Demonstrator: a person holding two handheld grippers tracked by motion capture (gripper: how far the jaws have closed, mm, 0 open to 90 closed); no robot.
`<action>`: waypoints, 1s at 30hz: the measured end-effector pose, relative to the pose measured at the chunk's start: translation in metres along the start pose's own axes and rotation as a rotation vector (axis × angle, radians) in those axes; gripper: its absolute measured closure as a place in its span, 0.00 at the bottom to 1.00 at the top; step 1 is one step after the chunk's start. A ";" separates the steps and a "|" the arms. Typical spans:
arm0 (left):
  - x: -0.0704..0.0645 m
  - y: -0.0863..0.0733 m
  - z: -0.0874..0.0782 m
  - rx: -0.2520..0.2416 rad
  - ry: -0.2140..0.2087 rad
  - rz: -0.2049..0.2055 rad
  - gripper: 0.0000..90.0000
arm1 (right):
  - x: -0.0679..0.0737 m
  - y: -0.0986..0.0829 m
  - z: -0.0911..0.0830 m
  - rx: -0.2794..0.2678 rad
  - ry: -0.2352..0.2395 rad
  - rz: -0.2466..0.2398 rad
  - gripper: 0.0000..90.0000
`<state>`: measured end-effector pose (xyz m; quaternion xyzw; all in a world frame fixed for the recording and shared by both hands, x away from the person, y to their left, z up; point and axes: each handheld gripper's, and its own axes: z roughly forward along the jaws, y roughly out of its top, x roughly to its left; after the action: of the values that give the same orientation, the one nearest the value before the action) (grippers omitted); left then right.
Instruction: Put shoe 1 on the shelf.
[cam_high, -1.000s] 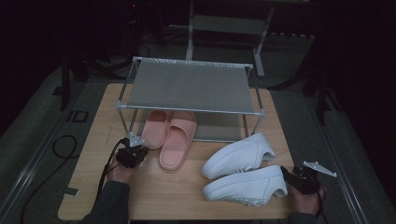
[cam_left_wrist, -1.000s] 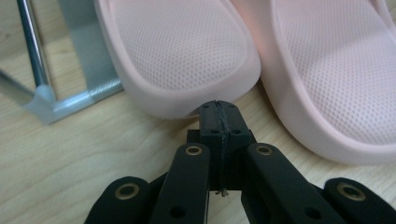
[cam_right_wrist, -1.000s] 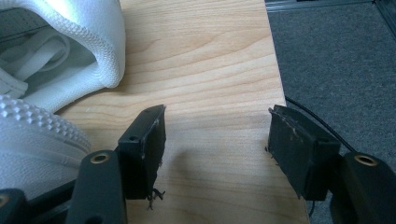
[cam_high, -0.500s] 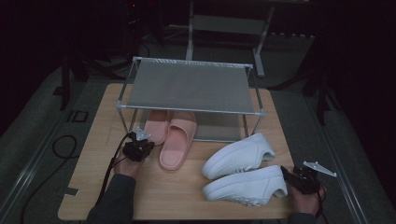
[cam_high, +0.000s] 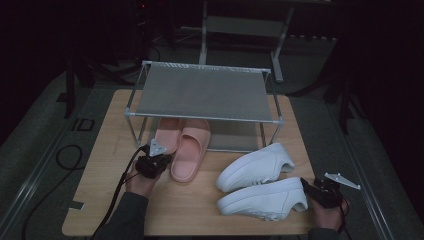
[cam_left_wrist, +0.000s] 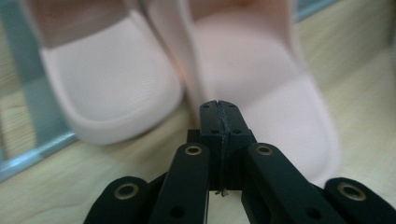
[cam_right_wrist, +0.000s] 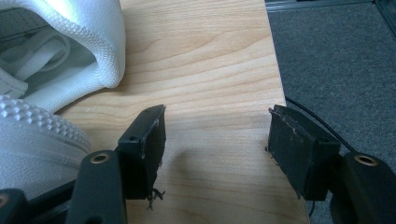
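Observation:
Two pink slippers (cam_high: 187, 145) lie side by side at the rack's front, toes under the shelf. My left gripper (cam_high: 161, 159) is shut with nothing in it, right at their heels; in the left gripper view its tips (cam_left_wrist: 219, 114) almost touch the right slipper (cam_left_wrist: 261, 70), with the other slipper (cam_left_wrist: 112, 79) to the left. Two white sneakers lie at the right: the far one (cam_high: 256, 167) and the near one (cam_high: 264, 198). My right gripper (cam_high: 306, 186) stands open by the near sneaker's heel (cam_right_wrist: 32, 140), and its jaws hold only bare wood (cam_right_wrist: 215, 135).
A metal rack with a grey mesh shelf (cam_high: 202, 92) stands at the back of the wooden table (cam_high: 100, 165). The table's right edge (cam_right_wrist: 275, 79) runs close beside my right gripper, with grey floor beyond. Cables trail off the left side.
My left gripper has moved forward and right, up to the slippers' heels. The right gripper and the sneakers have stayed put.

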<state>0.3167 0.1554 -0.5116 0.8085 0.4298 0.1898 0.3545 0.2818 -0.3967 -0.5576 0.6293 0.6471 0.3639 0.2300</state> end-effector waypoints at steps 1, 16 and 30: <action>-0.004 0.000 -0.001 -0.002 -0.009 0.004 1.00 | 0.000 0.000 0.000 0.000 0.000 0.000 0.40; -0.038 0.002 0.016 0.010 -0.088 0.044 1.00 | 0.000 0.000 0.000 0.000 -0.001 0.000 0.40; -0.049 0.012 0.032 0.001 -0.098 0.063 1.00 | 0.000 0.000 0.000 0.000 0.000 0.000 0.40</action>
<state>0.3156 0.0969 -0.5244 0.8300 0.3863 0.1611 0.3686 0.2819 -0.3967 -0.5576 0.6292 0.6471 0.3640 0.2298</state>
